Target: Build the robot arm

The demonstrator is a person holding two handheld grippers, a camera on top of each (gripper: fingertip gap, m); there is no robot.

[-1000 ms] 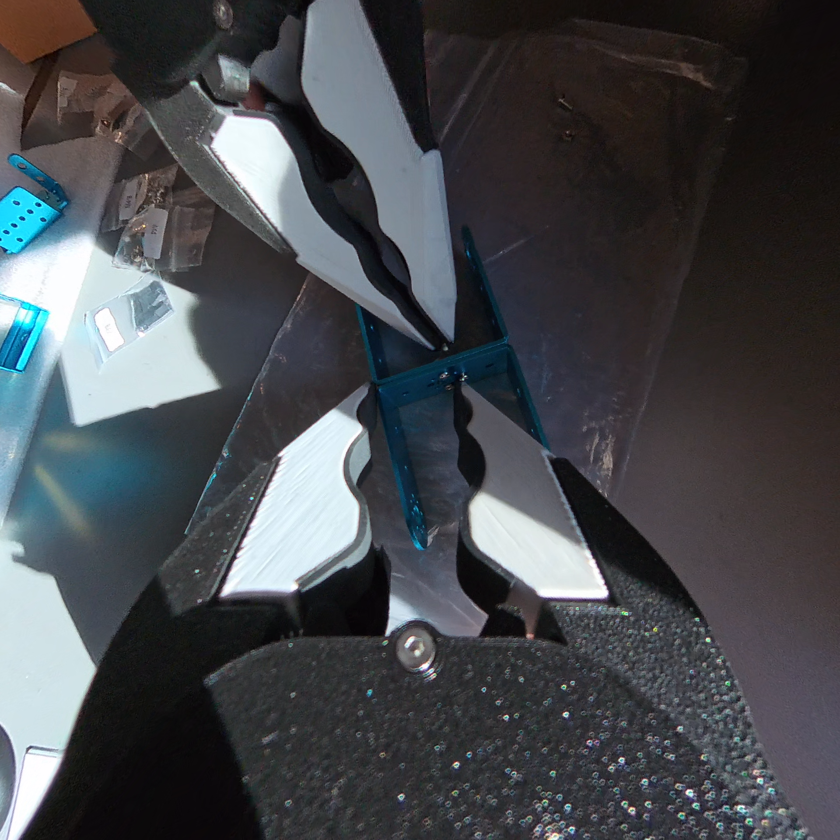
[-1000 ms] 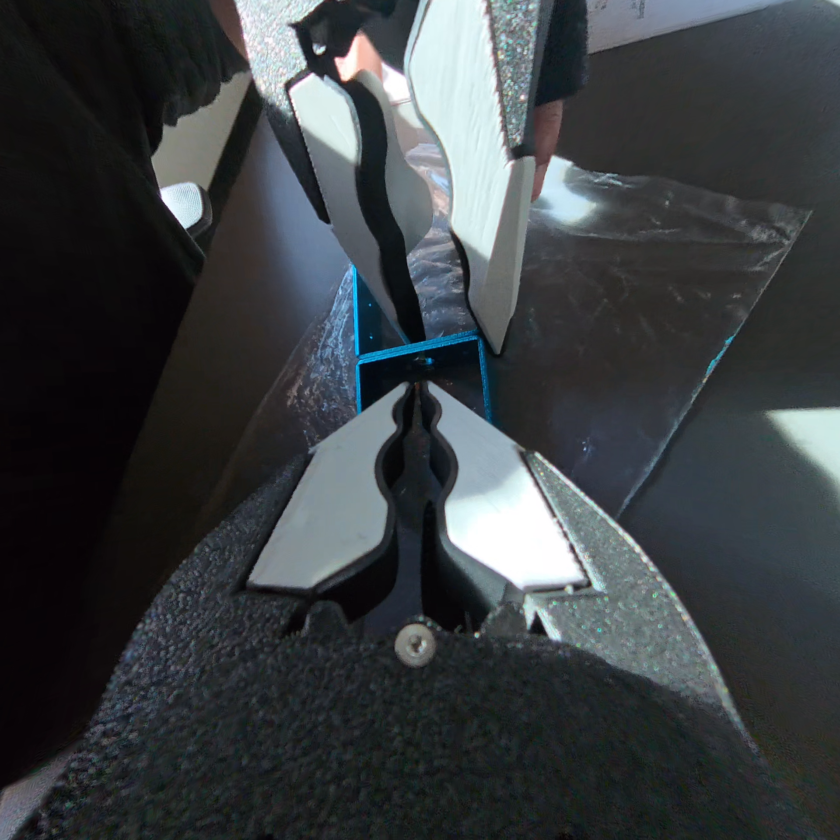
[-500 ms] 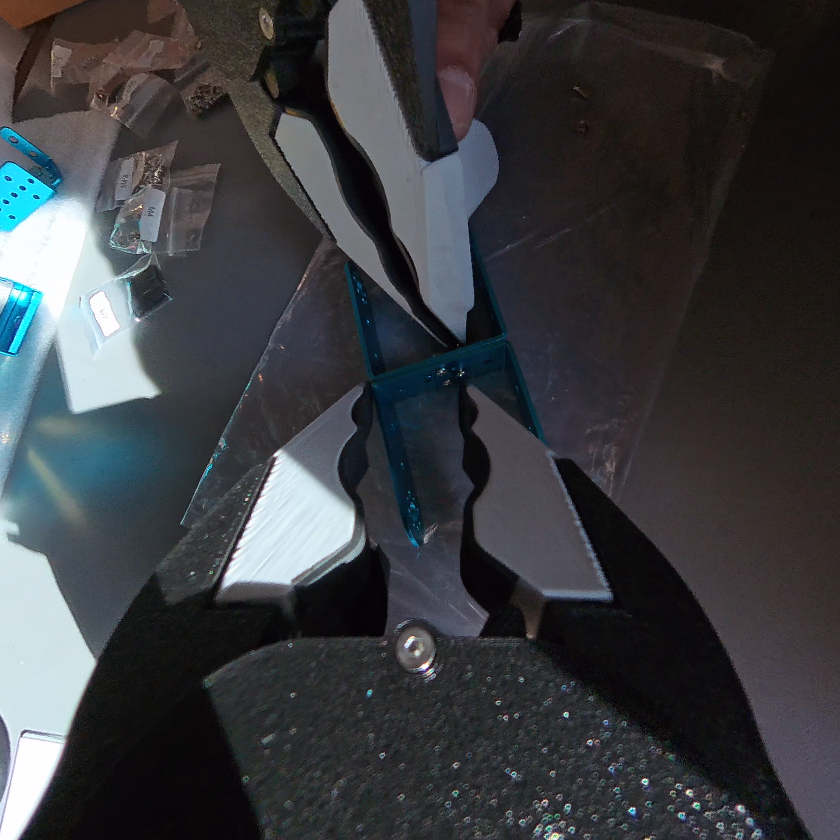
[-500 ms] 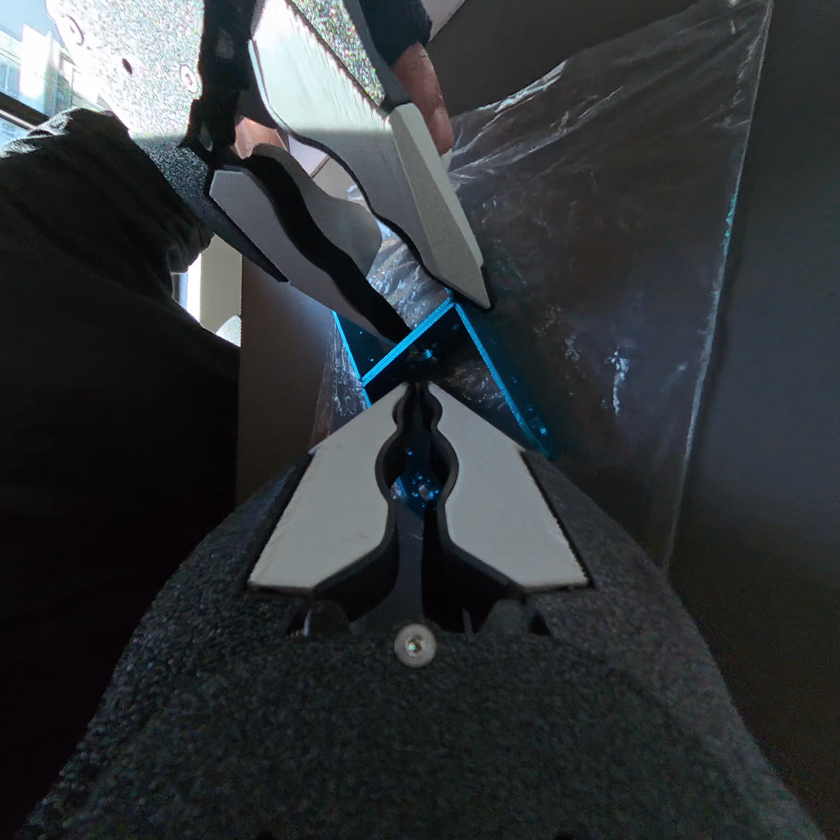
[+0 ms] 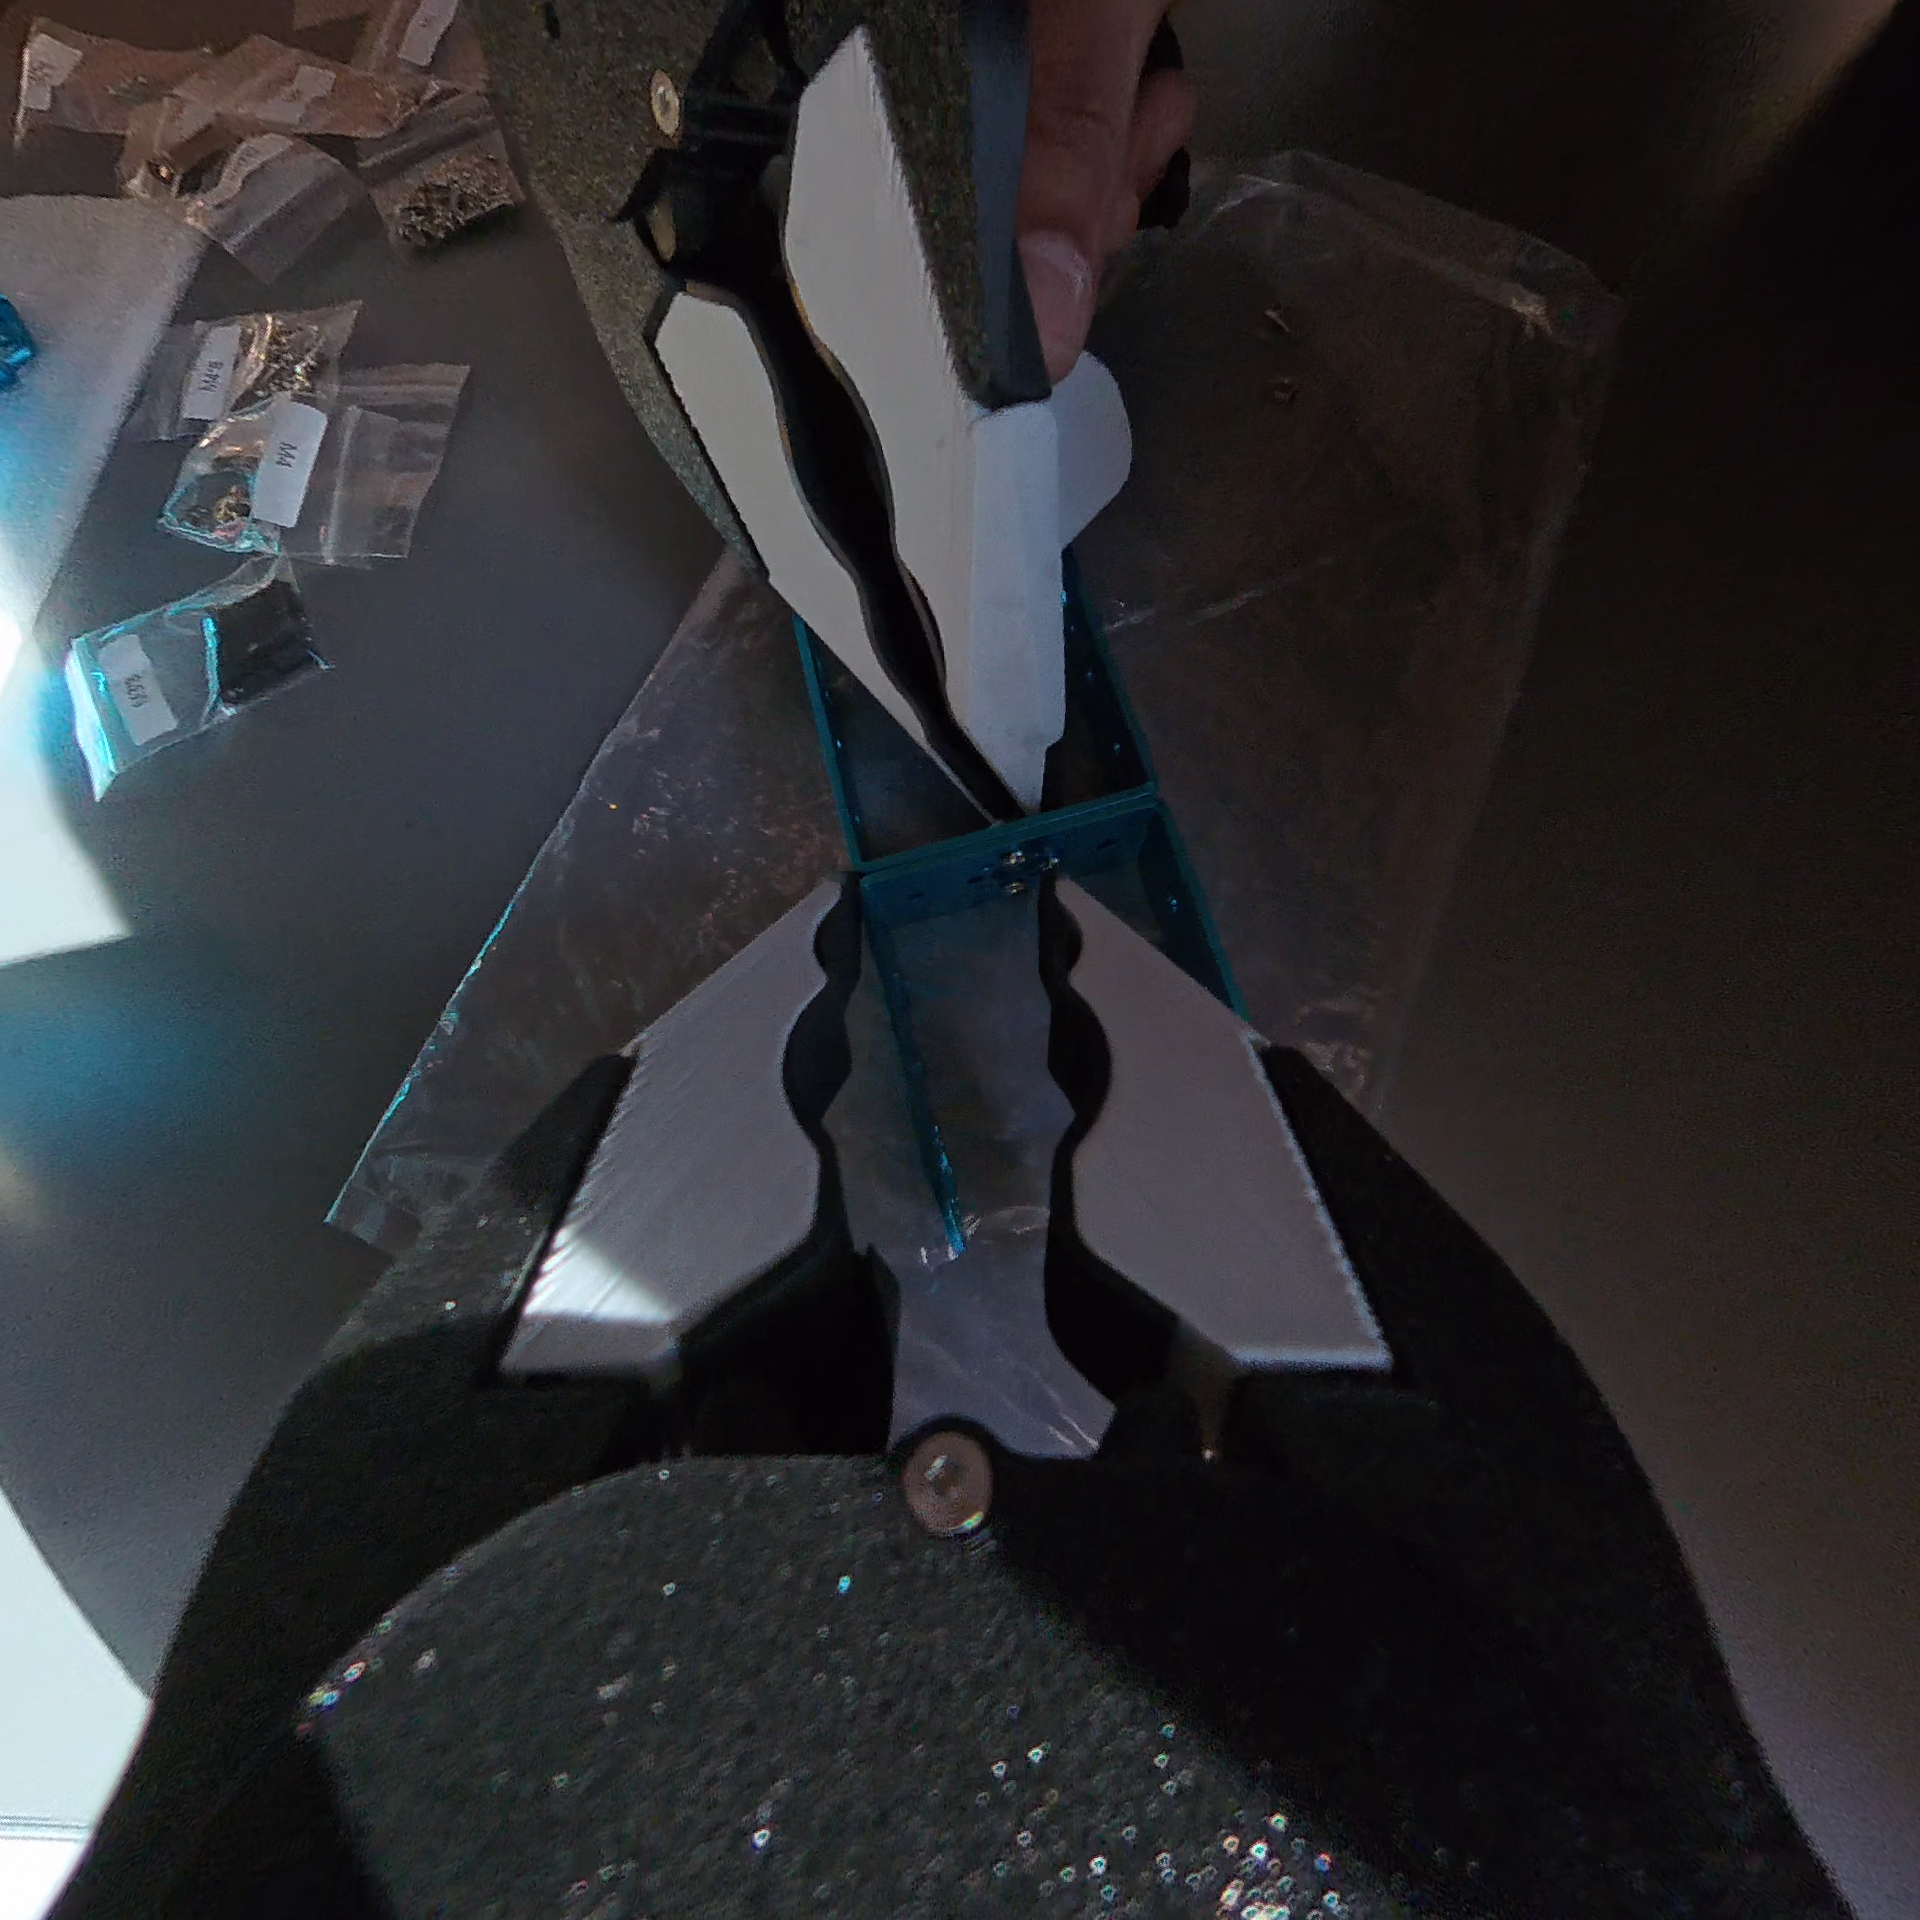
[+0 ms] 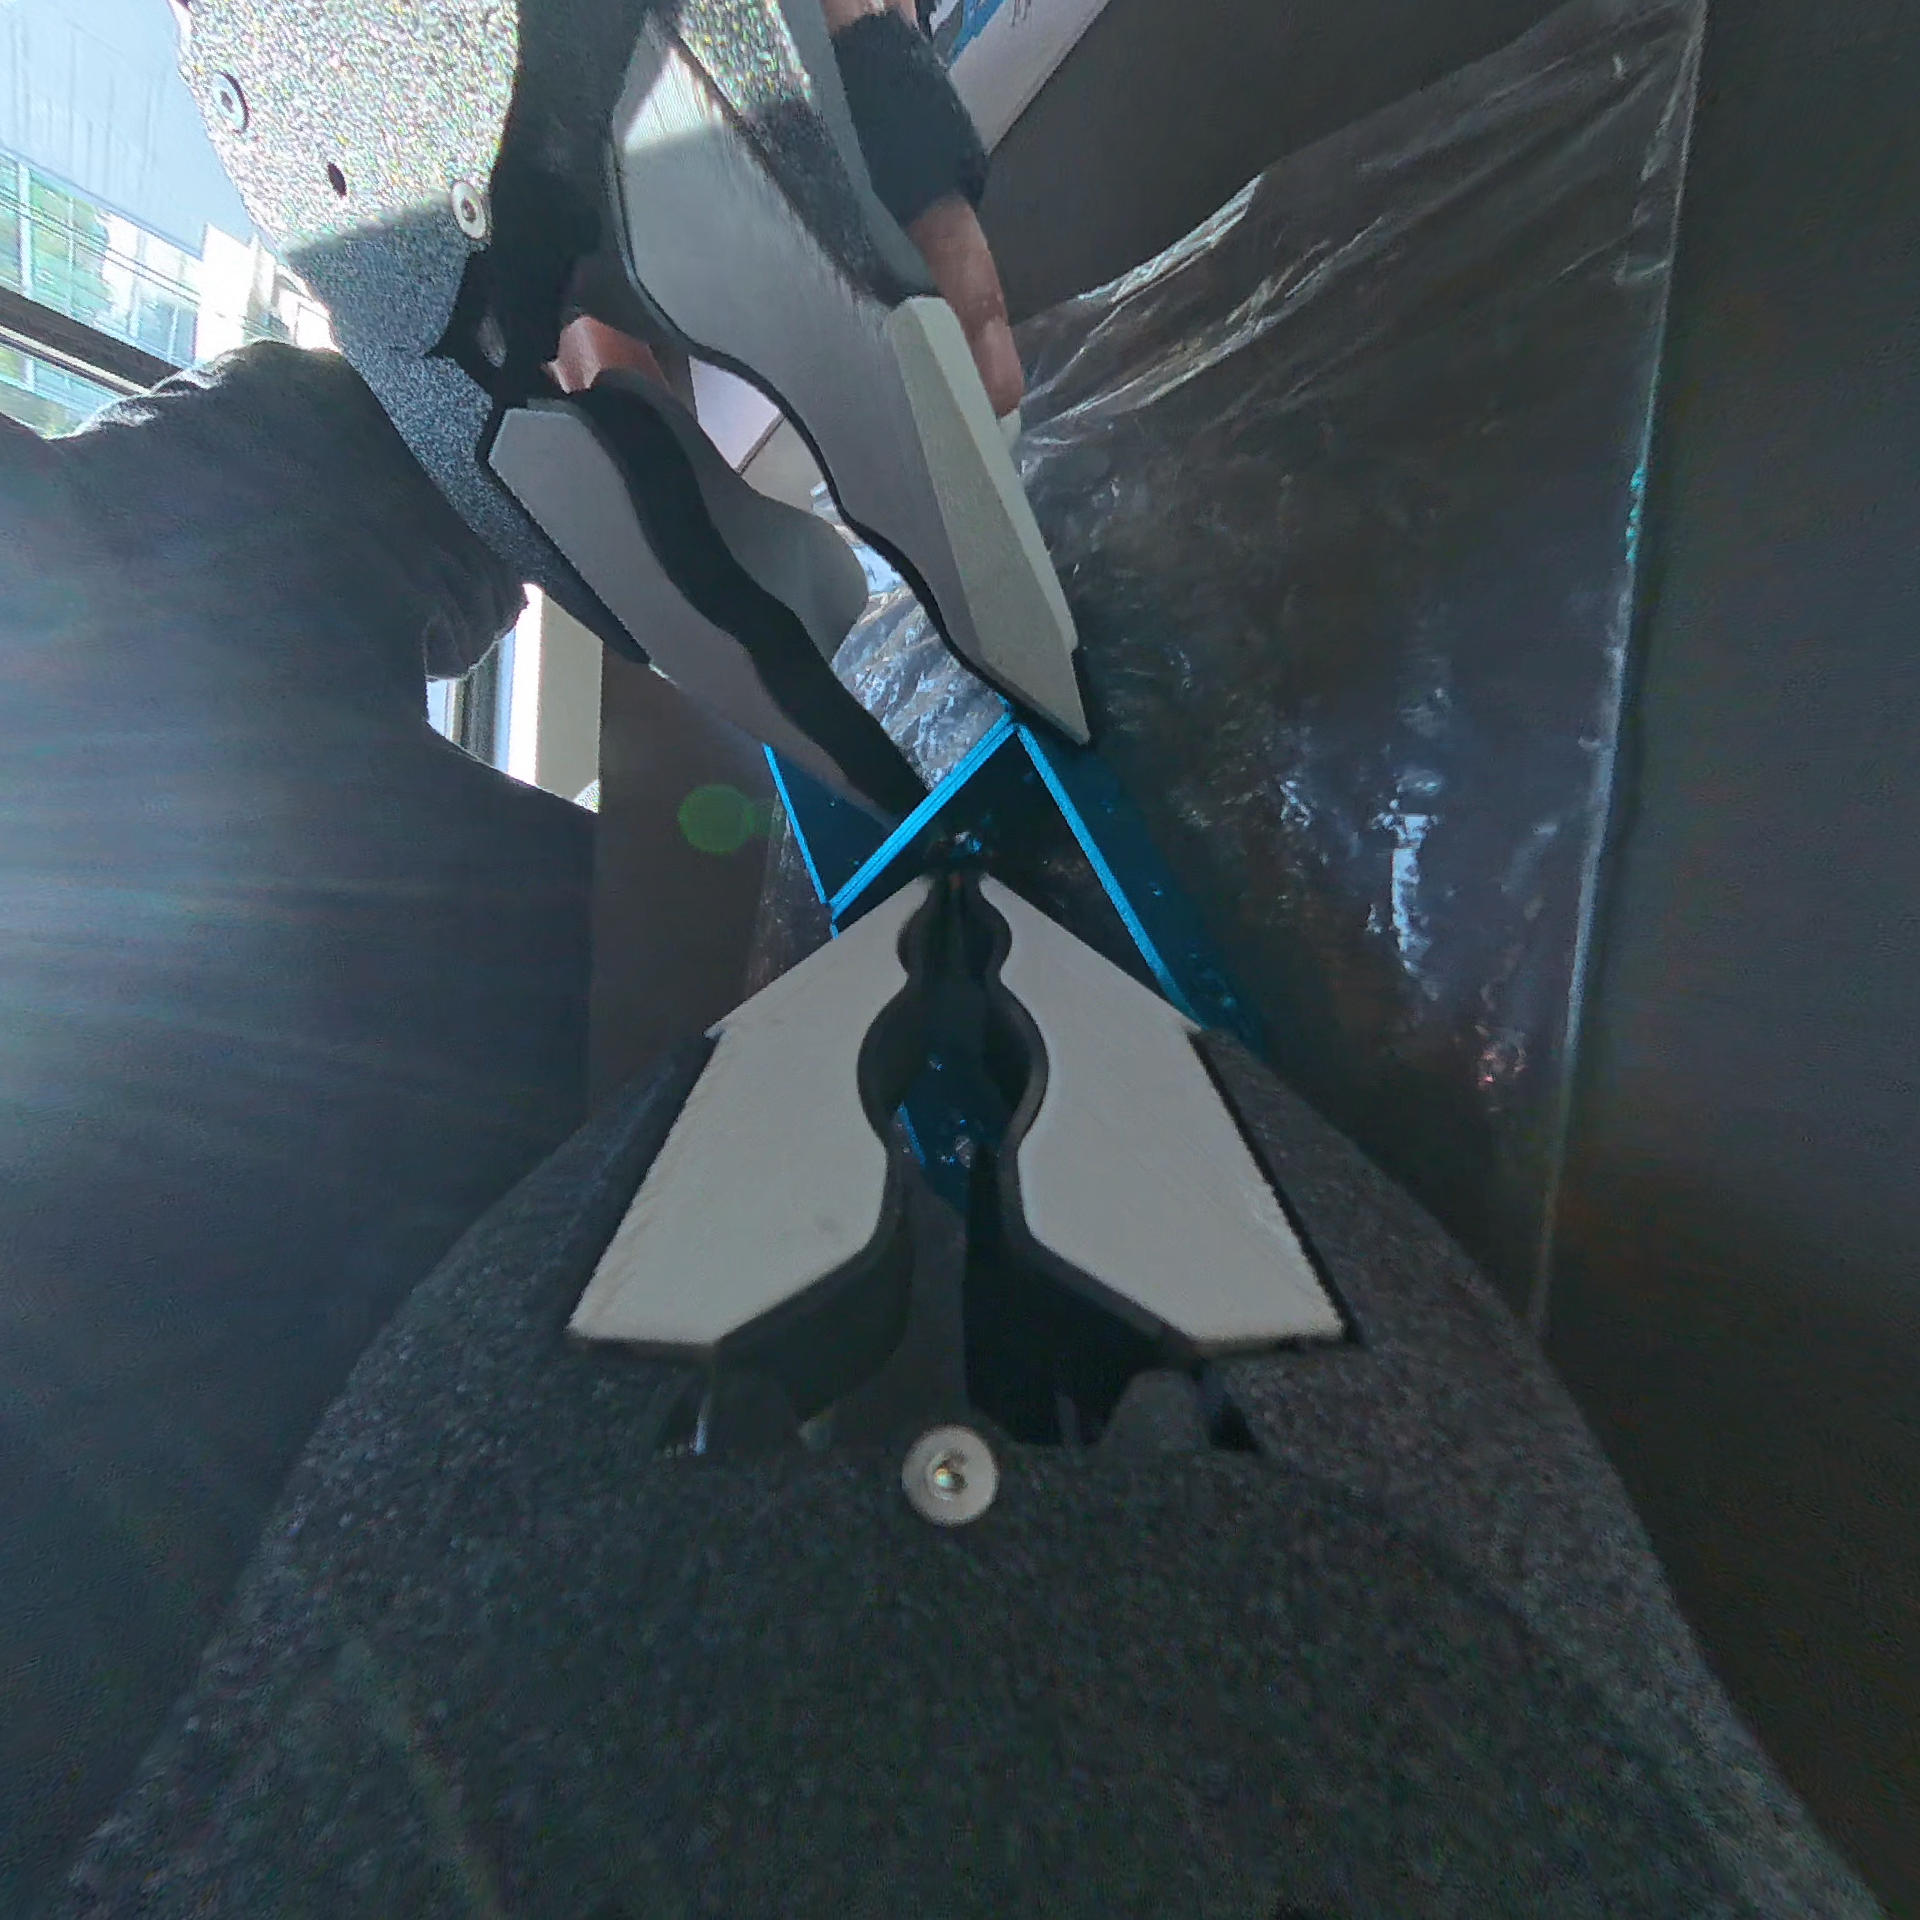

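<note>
A blue metal frame (image 5: 1107,844), two U brackets joined back to back, lies on a clear plastic bag (image 5: 1299,623). My left gripper (image 5: 943,894) is open. Its fingers straddle the frame's near left rail just in front of the cross plate, with a gap showing beside the rail. My right gripper (image 5: 1013,805) comes in from the far side. It is shut, with its tips pinched on a small fastener at the top of the cross plate, close to two screw heads (image 5: 1018,871). In the right wrist view the shut tips (image 6: 956,883) meet the frame (image 6: 1132,862), and the left gripper (image 6: 982,769) is opposite.
Several small clear bags of hardware (image 5: 270,468) lie at the far left on the dark table, next to a white sheet (image 5: 42,862). A person's finger (image 5: 1060,281) rests on the right gripper. A dark sleeve (image 6: 208,831) fills the left of the right wrist view. Left and right tips are no more than a few centimetres apart.
My right gripper has rolled about its tips while staying pinched at the cross plate, so its view has tilted. My left gripper has kept its place astride the rail.
</note>
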